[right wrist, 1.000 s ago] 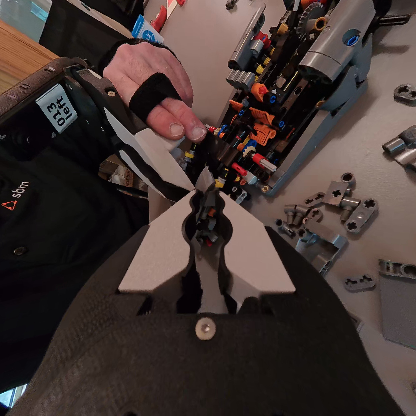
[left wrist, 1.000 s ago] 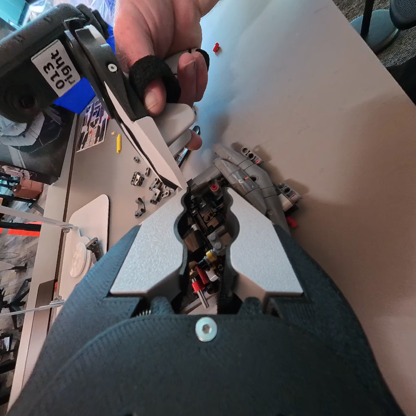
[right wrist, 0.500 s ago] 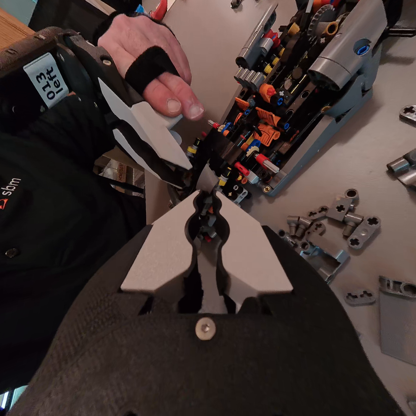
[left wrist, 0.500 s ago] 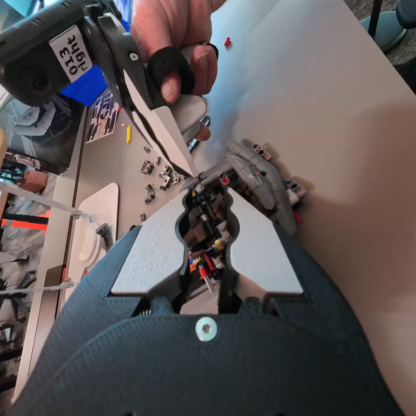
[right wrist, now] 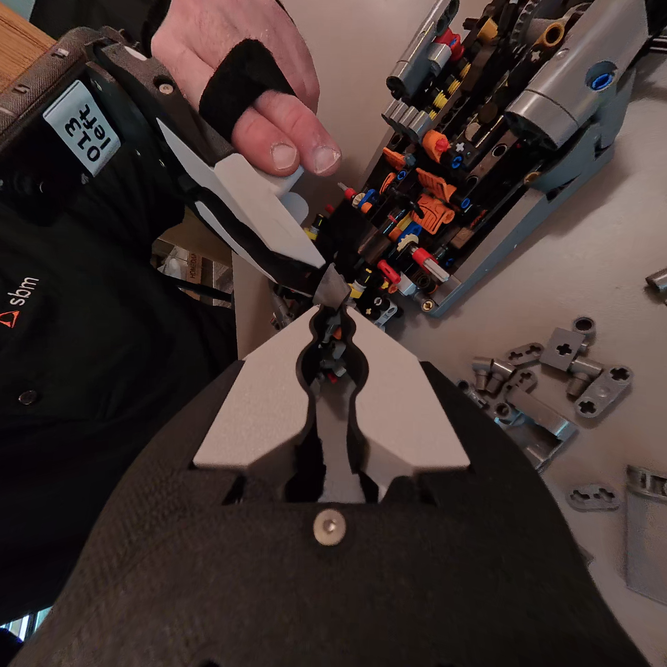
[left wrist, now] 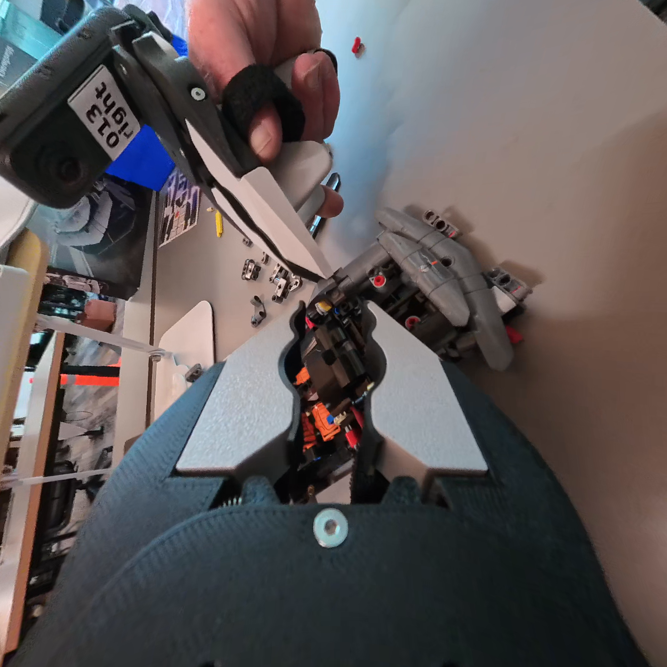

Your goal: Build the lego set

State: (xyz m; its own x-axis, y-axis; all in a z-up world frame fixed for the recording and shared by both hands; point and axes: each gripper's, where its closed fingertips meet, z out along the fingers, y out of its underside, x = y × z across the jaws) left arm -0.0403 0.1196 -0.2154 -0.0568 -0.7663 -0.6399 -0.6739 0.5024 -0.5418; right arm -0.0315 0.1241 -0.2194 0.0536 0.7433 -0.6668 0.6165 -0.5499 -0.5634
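Orange pieces of the brick model (left wrist: 426,274) are now exposed low between the fingers of the left tongs (left wrist: 334,317), where a red and grey axle was seen a second ago; the model is thus shown from a slightly altered angle within the same hold. Its black core is pinched between the left tongs at the middle of the left wrist view, while its grey winged shell is laid against the worktop (left wrist: 541,144) towards the right middle of that frame.

A small grey wedge piece (right wrist: 332,288) at the near end of the model is gripped by the right tongs (right wrist: 334,310), which are drawn in more narrowly than a second ago and are pressed almost together on it. In the right wrist view this piece is found just above centre, with the tip of the left tongs touching or just beside it; which cannot be told.

Loose grey connectors (right wrist: 563,364) are scattered at the right middle of that view, well apart from the model. A small red piece (left wrist: 357,46) is left at the top of the left wrist view.
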